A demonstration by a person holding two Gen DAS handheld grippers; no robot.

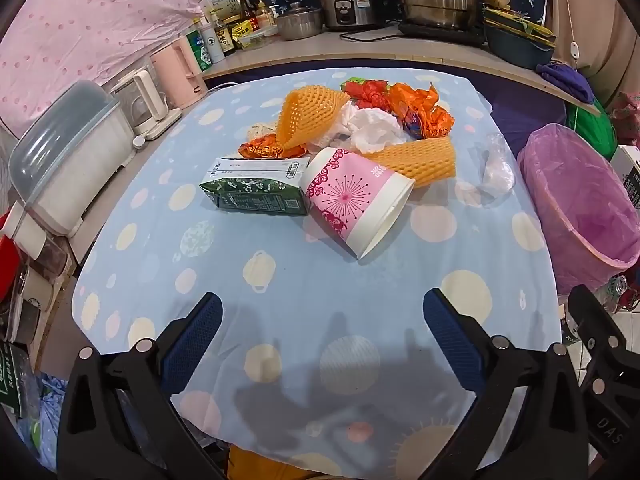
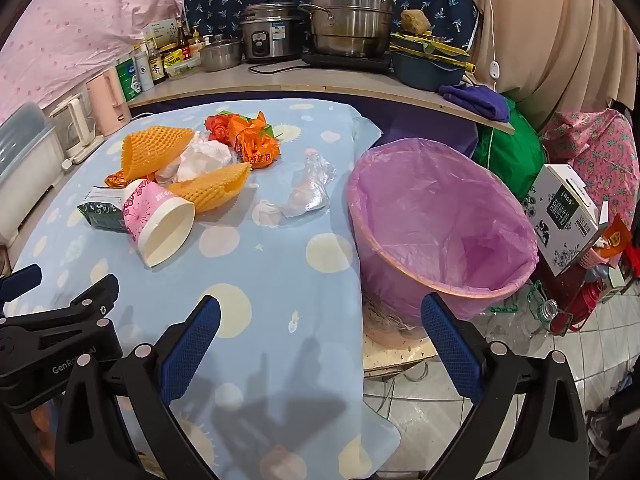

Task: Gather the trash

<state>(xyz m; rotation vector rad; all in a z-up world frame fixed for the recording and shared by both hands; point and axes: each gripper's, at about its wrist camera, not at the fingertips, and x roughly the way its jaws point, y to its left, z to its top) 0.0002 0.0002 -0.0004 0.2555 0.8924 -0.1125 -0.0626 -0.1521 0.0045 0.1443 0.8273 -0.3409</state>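
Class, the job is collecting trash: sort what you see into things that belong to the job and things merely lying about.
Belongs to the job: paper cup, green carton, orange foam nets, crumpled tissue, orange wrappers, clear plastic wrap, lined bin.

Lying about: steamer pot, rice cooker, pink kettle, sauce bottles.

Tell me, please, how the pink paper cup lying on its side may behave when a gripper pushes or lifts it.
The pink paper cup lies on its side on the cloth, so a push would probably roll it in a curve. It looks empty and thin-walled, so likely light, and a hard squeeze may crush it.
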